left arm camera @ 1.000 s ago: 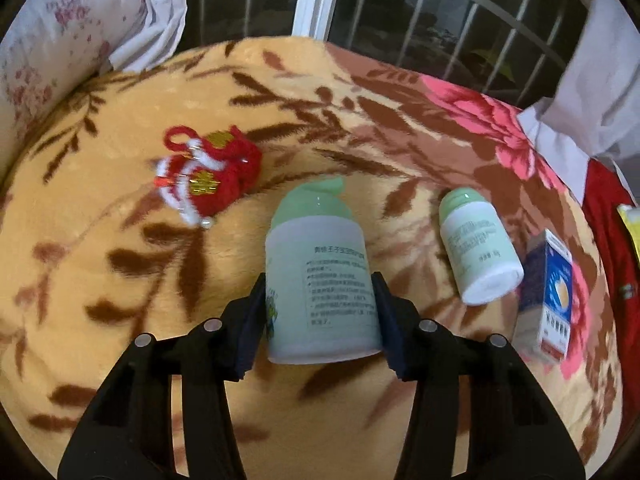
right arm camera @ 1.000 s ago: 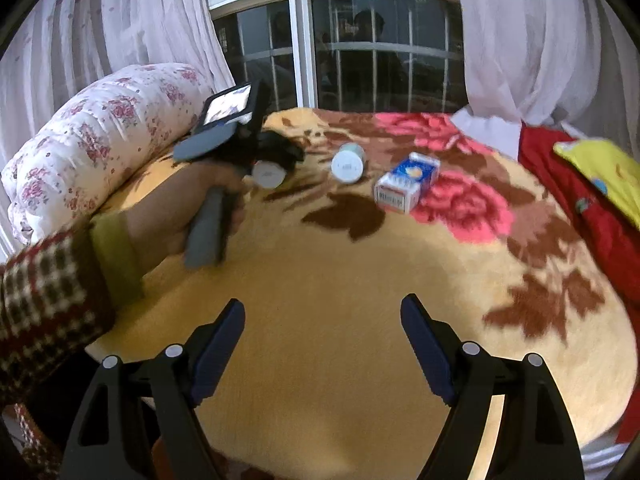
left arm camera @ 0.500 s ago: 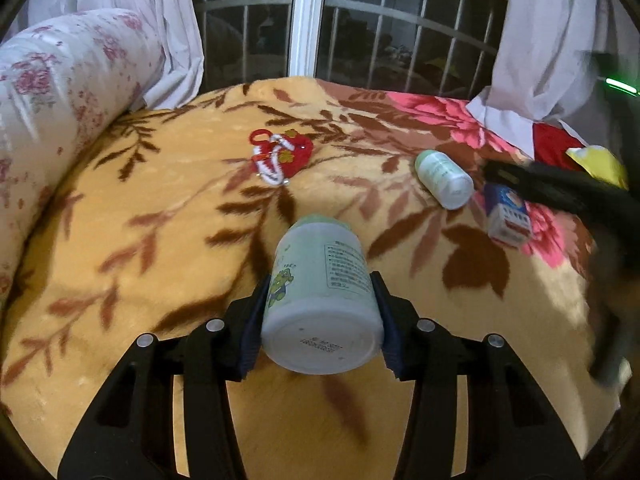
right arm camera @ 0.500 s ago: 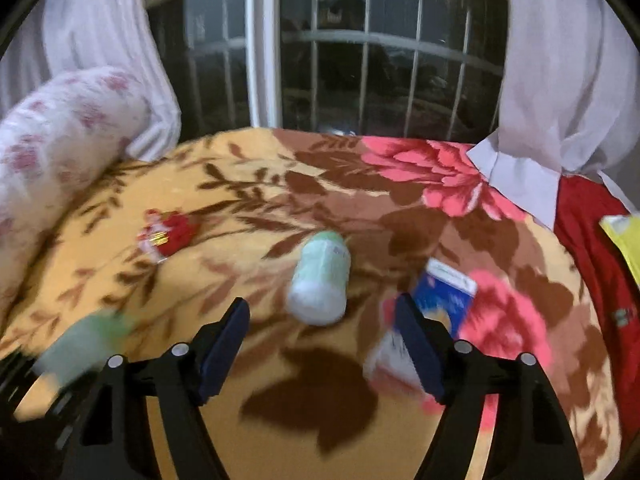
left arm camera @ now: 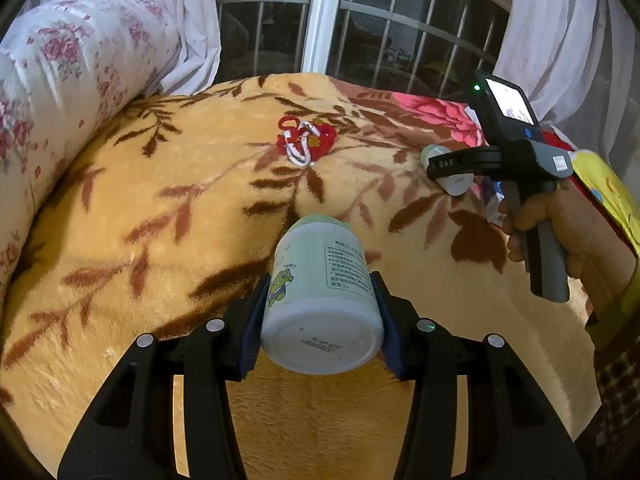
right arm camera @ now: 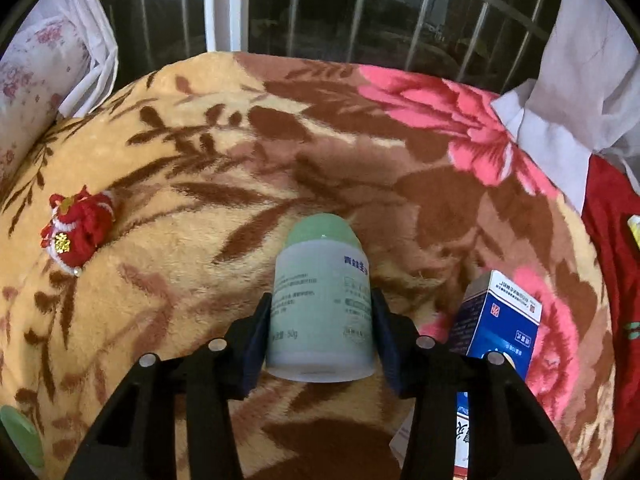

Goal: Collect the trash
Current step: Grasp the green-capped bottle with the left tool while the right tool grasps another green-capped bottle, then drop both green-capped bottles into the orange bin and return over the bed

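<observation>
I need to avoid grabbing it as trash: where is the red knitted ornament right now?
The red knitted ornament lies on the blanket toward the window, beyond both held bottles; in the right wrist view it sits far left.

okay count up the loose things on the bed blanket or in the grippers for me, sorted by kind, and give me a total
Green-capped bottles: 2, a frog-print one in the left gripper, a plainer one between the closing pads of the right gripper
Blue and white cartons: 1
Red knitted ornaments: 1
Total: 4
</observation>
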`<action>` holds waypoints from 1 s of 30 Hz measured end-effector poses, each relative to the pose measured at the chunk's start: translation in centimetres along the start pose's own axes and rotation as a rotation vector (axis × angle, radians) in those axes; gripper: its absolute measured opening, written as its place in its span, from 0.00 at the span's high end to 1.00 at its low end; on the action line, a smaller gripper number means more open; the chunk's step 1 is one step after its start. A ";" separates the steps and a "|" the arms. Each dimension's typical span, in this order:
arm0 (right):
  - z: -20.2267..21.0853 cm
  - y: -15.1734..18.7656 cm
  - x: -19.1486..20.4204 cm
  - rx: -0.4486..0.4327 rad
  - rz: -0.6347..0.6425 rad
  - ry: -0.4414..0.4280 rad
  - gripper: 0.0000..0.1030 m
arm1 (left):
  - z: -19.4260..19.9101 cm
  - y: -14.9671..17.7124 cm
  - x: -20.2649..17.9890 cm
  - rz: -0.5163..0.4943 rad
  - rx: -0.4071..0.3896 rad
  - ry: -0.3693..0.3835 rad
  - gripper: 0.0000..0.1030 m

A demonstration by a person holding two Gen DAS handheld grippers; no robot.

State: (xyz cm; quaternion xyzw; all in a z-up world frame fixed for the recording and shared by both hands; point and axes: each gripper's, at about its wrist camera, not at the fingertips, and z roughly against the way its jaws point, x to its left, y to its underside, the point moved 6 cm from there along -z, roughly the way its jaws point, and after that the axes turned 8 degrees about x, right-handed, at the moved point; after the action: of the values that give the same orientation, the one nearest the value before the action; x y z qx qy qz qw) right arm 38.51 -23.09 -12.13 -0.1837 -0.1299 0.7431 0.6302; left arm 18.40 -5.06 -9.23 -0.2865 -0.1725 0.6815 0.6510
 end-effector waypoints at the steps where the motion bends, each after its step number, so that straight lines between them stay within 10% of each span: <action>1: 0.3 0.1 0.1 -0.014 0.005 -0.006 0.55 | 0.1 0.0 0.1 0.003 -0.005 0.001 0.54; 15: 11.3 5.6 2.3 -0.192 0.091 -0.120 0.55 | 5.3 1.6 -0.2 -0.023 -0.056 0.017 0.54; 30: 24.0 29.6 7.1 -0.184 0.307 -0.310 0.54 | 12.3 13.6 -3.5 -0.194 0.073 0.140 0.54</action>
State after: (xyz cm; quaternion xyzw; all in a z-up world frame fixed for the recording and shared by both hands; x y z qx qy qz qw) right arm 0.72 -20.31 -3.92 -0.1416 -0.2629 0.8346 0.4630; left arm 0.04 -8.08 -7.39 -0.2913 -0.1285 0.5995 0.7343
